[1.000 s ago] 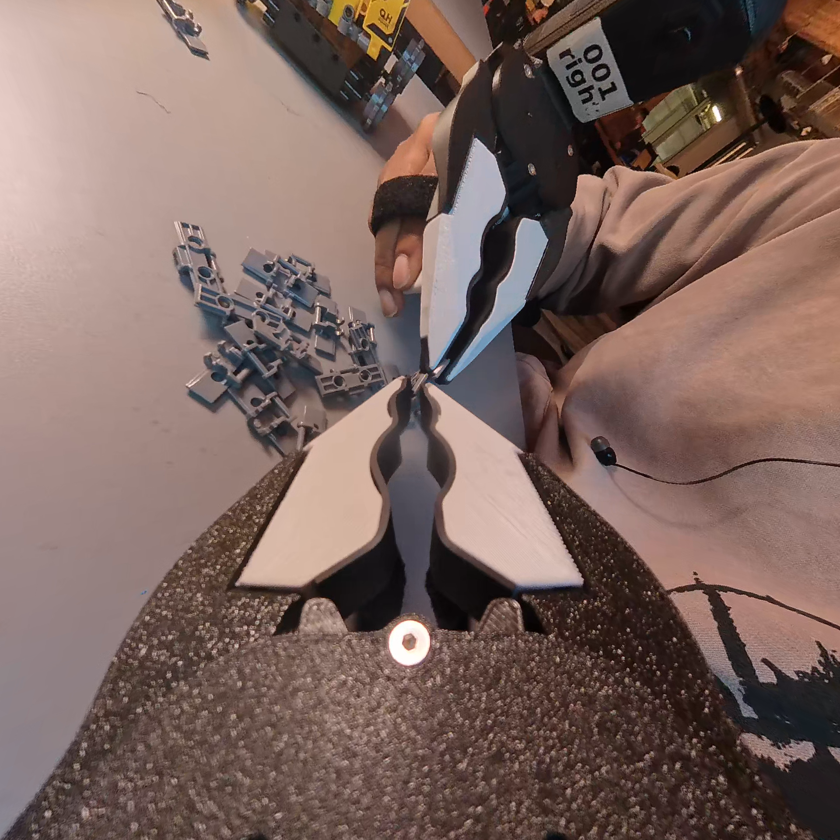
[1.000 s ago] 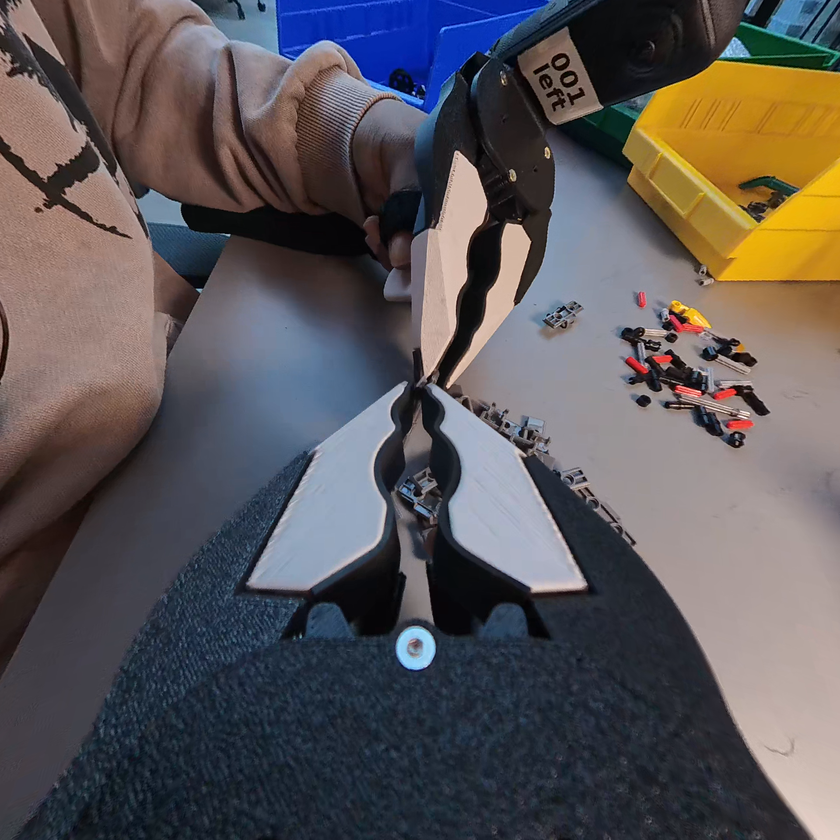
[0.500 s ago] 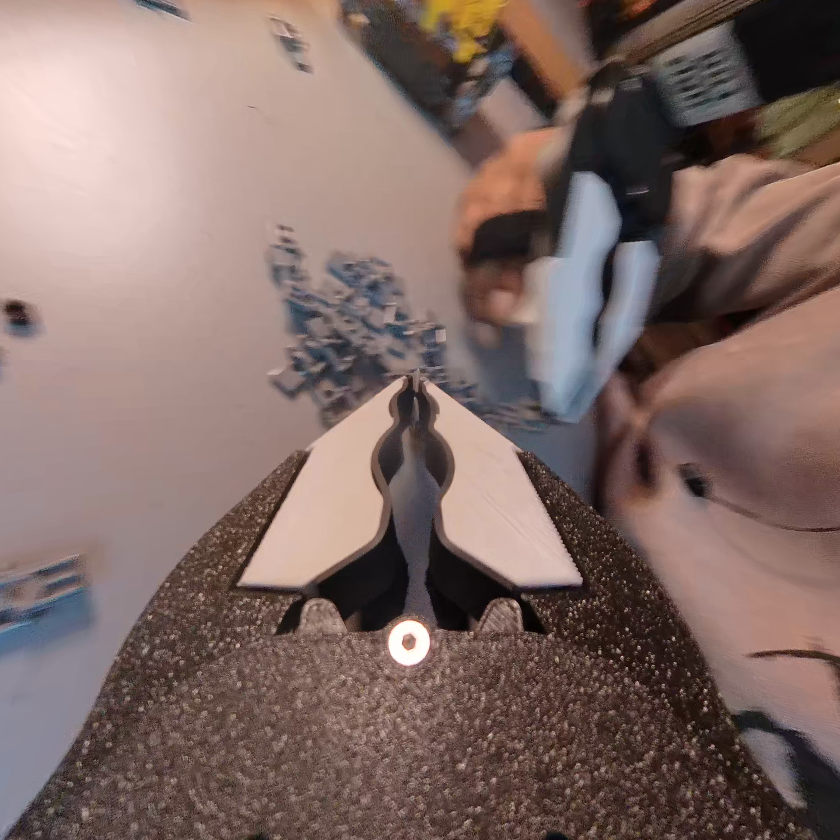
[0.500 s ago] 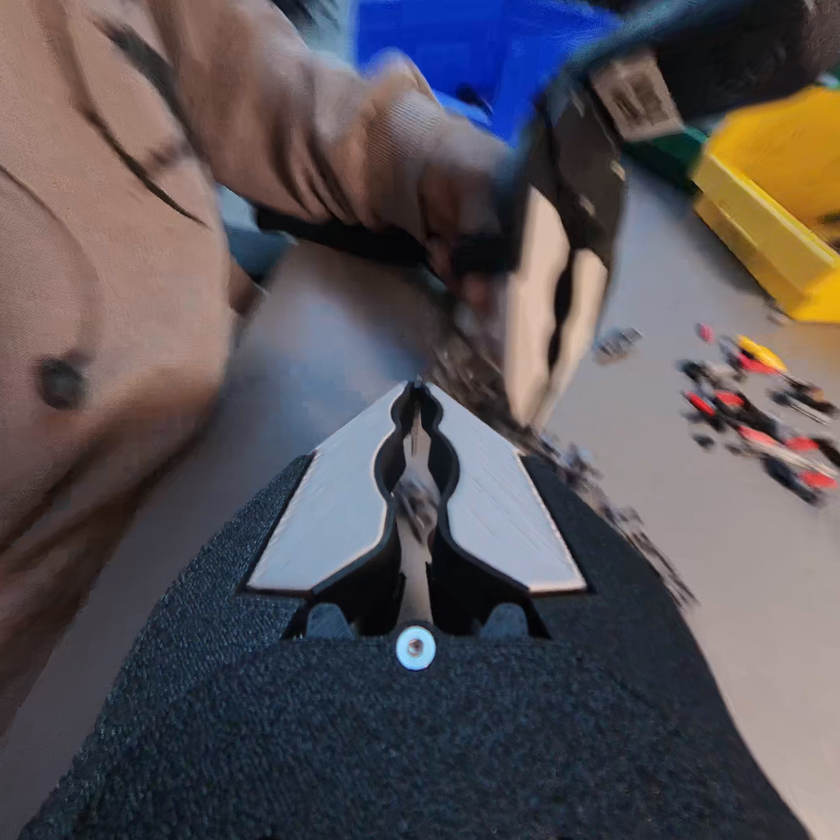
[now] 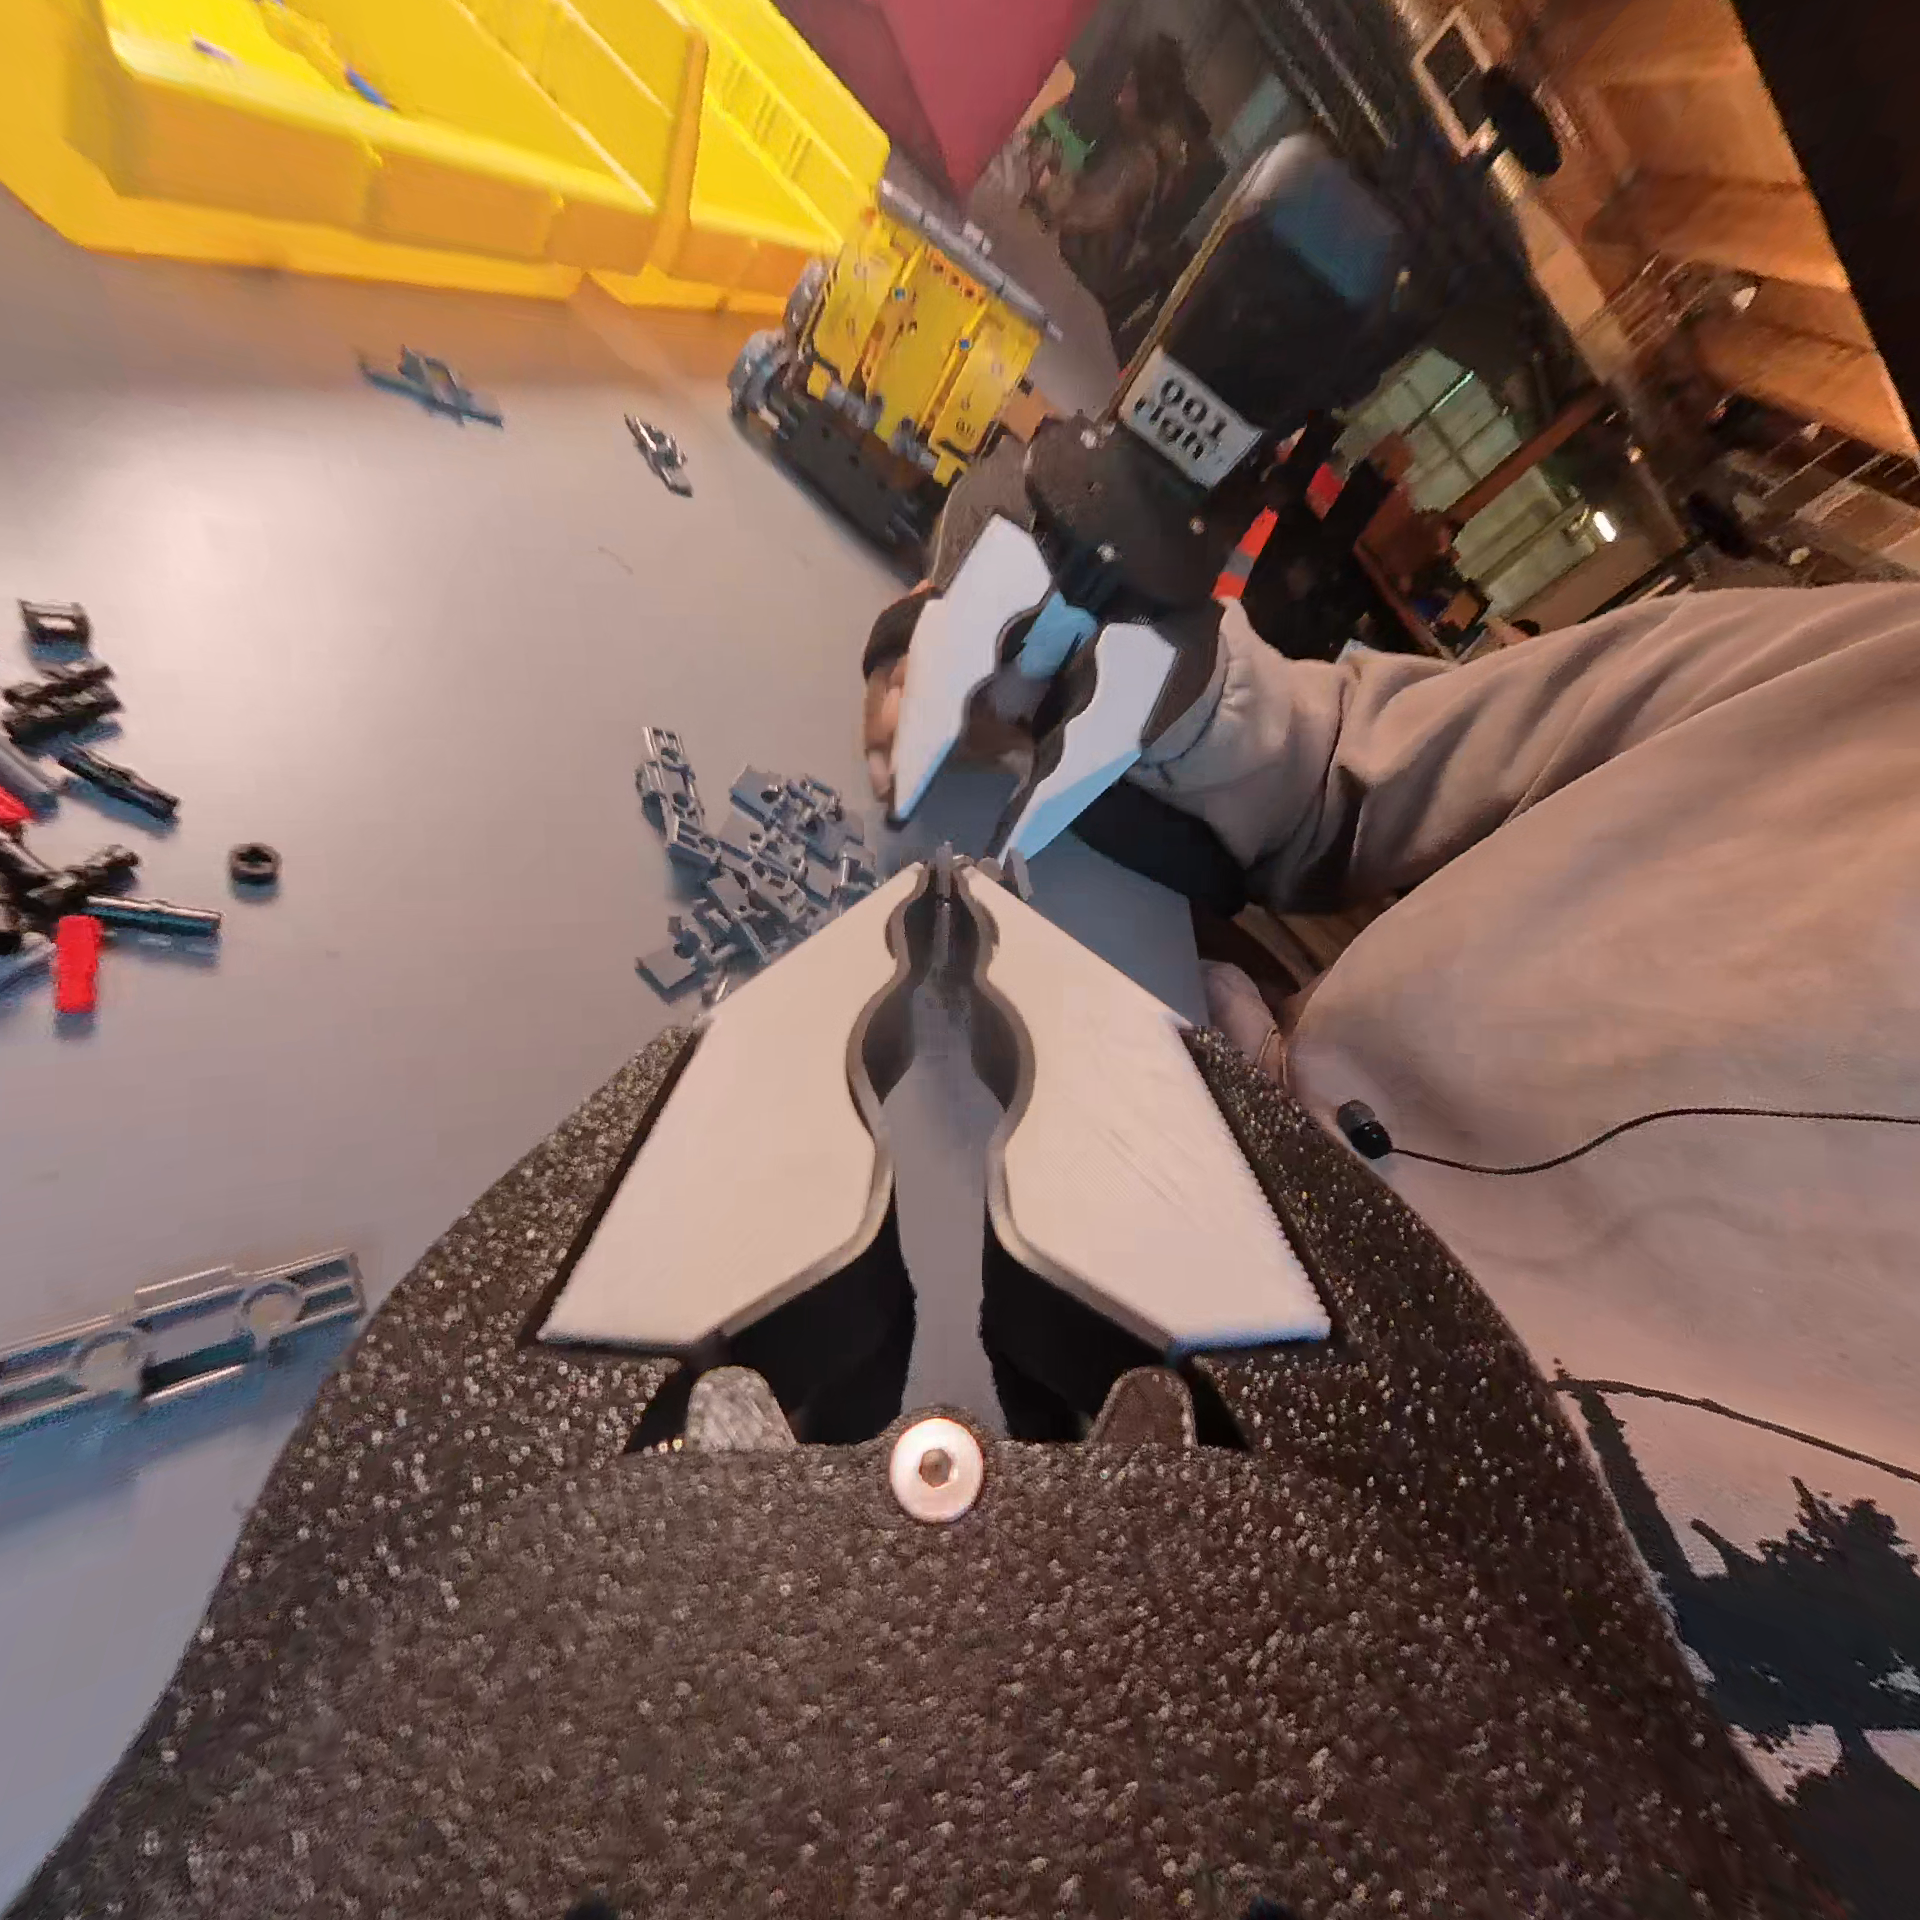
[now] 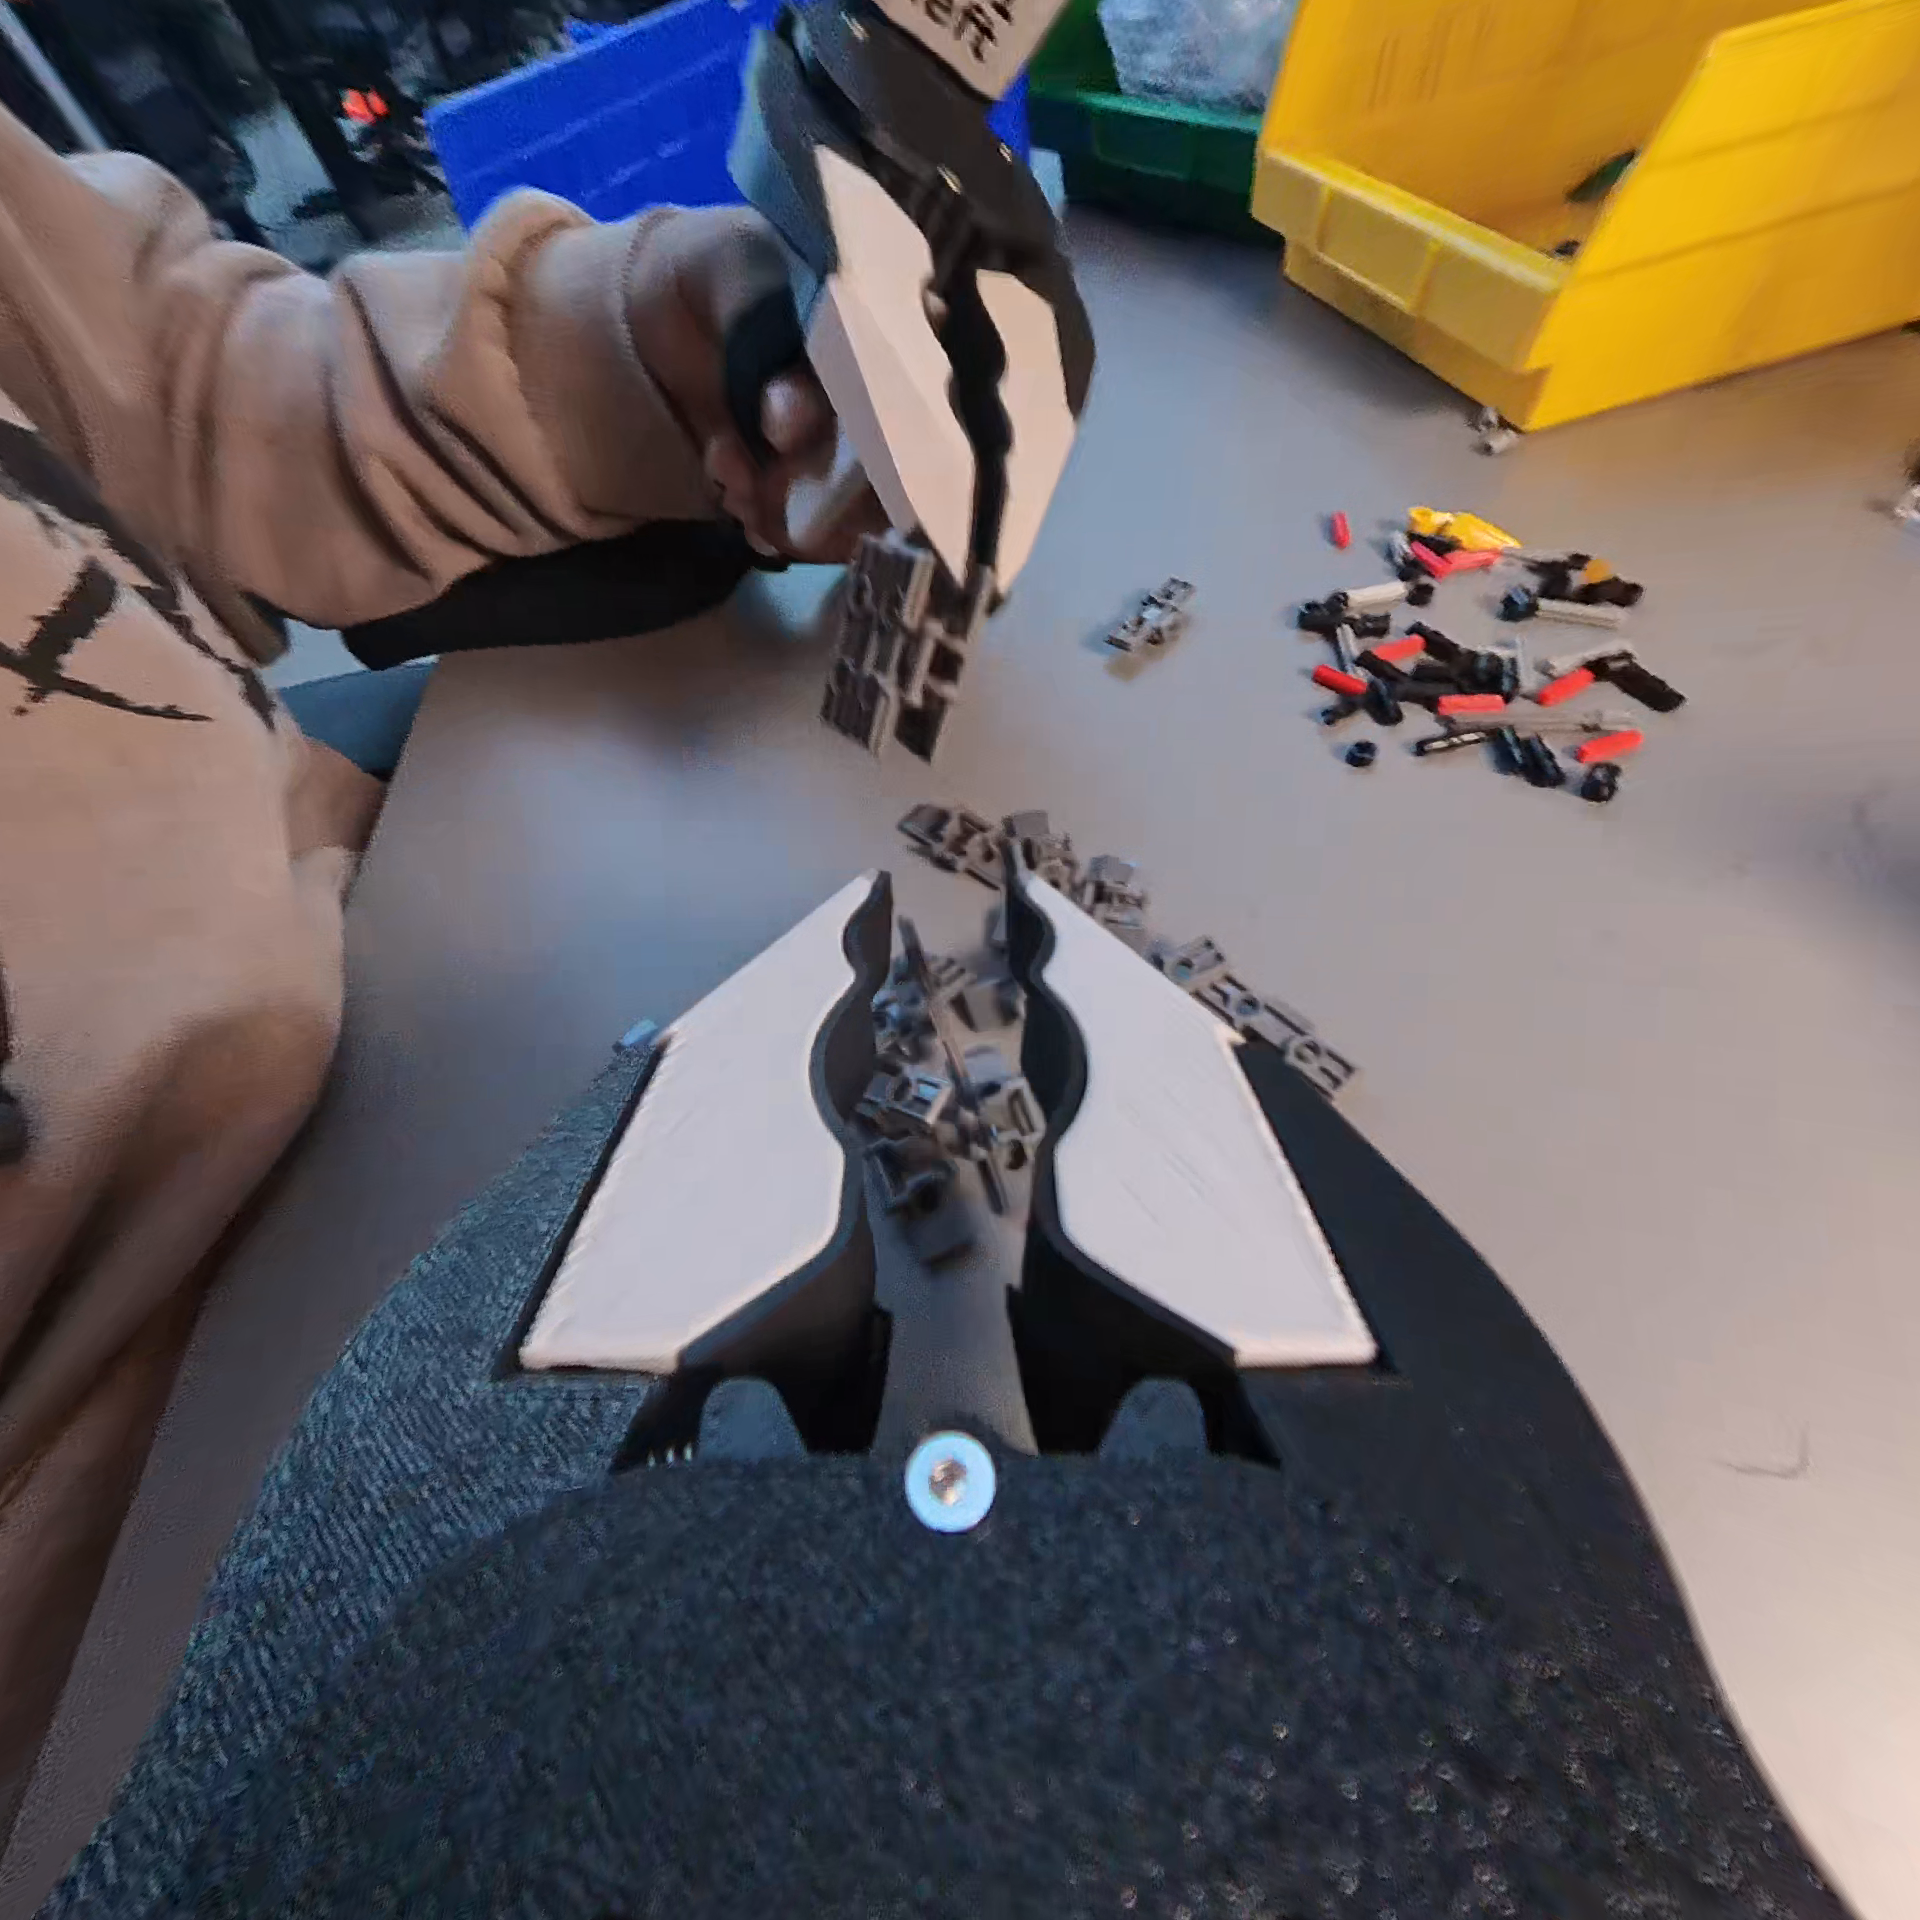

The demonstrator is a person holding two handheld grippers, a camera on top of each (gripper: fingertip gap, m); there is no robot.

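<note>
A grey surface (image 6: 1558, 1039) carries a heap of grey link pieces (image 6: 1091, 904) near its front edge. The left gripper (image 6: 977, 582) is clenched on a grey link strip (image 6: 899, 655), held clear above the surface. The right gripper (image 6: 951, 894) is released, its fingers spread above the heap. Black and red pins (image 6: 1475, 665) are scattered farther in. Yellow bins (image 6: 1558, 208) are set along the far edge, with a blue bin (image 6: 623, 135) beside them.

- Left wrist view looks along its own fingers, low over the grey table (image 5: 416, 644), facing the person
- Right wrist view faces opposite, equally close
- Both share the grey parts pile (image 5: 758, 862) (image 6: 1049, 862)
</note>
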